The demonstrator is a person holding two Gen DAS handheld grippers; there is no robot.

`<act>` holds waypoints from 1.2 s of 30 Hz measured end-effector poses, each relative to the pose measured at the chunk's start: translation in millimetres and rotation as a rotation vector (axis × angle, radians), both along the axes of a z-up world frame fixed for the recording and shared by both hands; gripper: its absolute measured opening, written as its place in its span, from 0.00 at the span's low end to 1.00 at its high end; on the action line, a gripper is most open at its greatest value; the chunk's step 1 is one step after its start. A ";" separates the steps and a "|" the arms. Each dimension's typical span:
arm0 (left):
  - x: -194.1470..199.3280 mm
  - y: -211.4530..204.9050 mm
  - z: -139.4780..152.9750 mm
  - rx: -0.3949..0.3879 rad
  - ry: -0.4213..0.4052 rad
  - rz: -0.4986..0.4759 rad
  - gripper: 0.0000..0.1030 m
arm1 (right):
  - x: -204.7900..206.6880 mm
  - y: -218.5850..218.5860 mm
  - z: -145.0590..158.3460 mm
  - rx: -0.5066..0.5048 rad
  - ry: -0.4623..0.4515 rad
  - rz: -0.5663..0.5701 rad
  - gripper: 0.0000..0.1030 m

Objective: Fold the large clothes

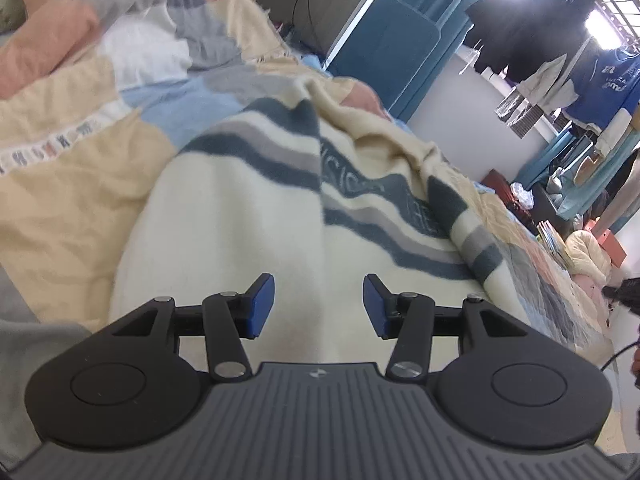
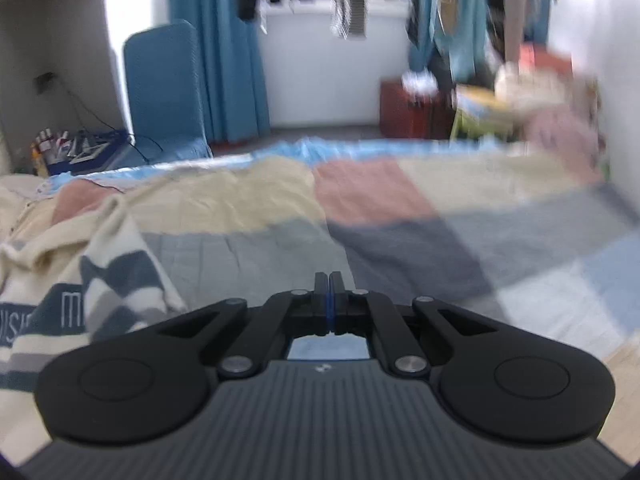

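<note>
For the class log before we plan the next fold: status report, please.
Left gripper open, empty, above cream fleece garment with blue-grey stripes. Right gripper shut, empty, over patchwork bedspread. Garment rumpled, unfolded. Nothing in the way.

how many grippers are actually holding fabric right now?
0. The left gripper hangs open above the striped cream sweater, pads clear of it. The right gripper is shut on nothing, over the patchwork bedspread.

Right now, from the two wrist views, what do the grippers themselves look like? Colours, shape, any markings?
Both look alike. The left gripper has black linkage arms on silver pivot screws, two round black discs at the sides, a ribbed dark grey body with a small pale logo, and blue pads on its fingers. The right gripper is the same build, with only a thin blue line of pad showing. No cables or sleeves are clearly visible.
</note>
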State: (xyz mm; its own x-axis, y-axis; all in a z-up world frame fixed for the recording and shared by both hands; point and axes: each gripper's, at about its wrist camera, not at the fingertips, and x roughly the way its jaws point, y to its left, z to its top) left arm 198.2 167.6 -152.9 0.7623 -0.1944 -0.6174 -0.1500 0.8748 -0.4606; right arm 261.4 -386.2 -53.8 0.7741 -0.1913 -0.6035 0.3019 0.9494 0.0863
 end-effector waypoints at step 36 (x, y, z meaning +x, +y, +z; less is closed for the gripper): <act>-27.2 36.5 70.0 0.491 0.059 0.064 0.06 | -66.4 17.1 -84.4 -0.127 0.031 0.395 0.18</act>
